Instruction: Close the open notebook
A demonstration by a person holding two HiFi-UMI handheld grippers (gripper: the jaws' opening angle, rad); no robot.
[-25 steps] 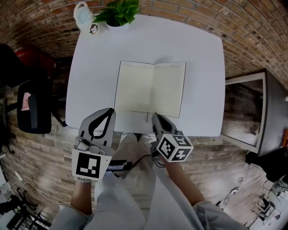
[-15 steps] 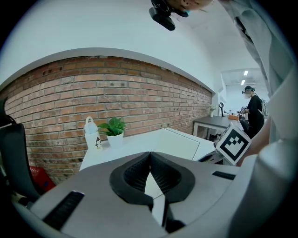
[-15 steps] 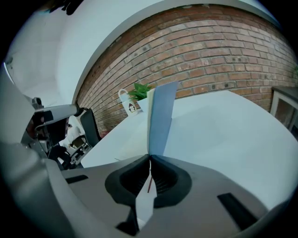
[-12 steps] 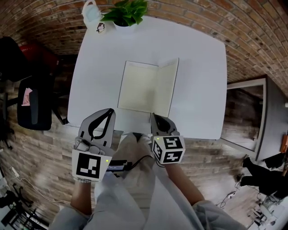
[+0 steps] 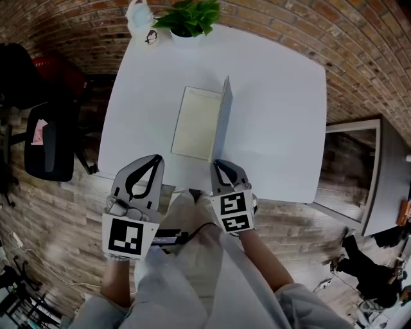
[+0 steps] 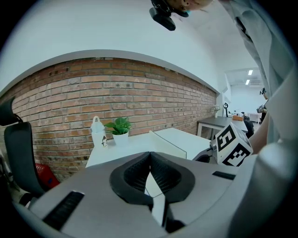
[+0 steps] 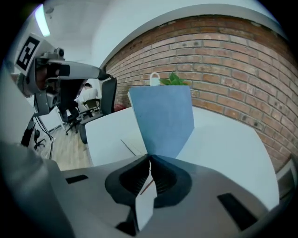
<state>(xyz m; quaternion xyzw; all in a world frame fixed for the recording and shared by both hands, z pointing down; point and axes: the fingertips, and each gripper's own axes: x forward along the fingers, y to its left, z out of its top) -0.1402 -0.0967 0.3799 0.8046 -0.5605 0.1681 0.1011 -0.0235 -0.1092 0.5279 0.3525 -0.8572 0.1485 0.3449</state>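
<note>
The notebook (image 5: 196, 123) lies in the middle of the white table (image 5: 276, 96). Its left half lies flat, with a pale page facing up. Its right cover (image 5: 223, 119) stands straight up on its edge, and the outside of it is blue. The right gripper (image 5: 219, 165) is at the near edge of the notebook. Its fingers are pressed together, and they pinch the bottom corner of the raised cover. The left gripper (image 5: 156, 160) is by the front edge of the table, to the left of the right one. It does not touch the notebook. Its fingers are pressed tight together with nothing between them. At the far edge of the table are a green plant (image 5: 187, 19) in a white pot and a white bottle (image 5: 140, 16), side by side. A black chair (image 5: 48, 151) stands to the left of the table.
</note>
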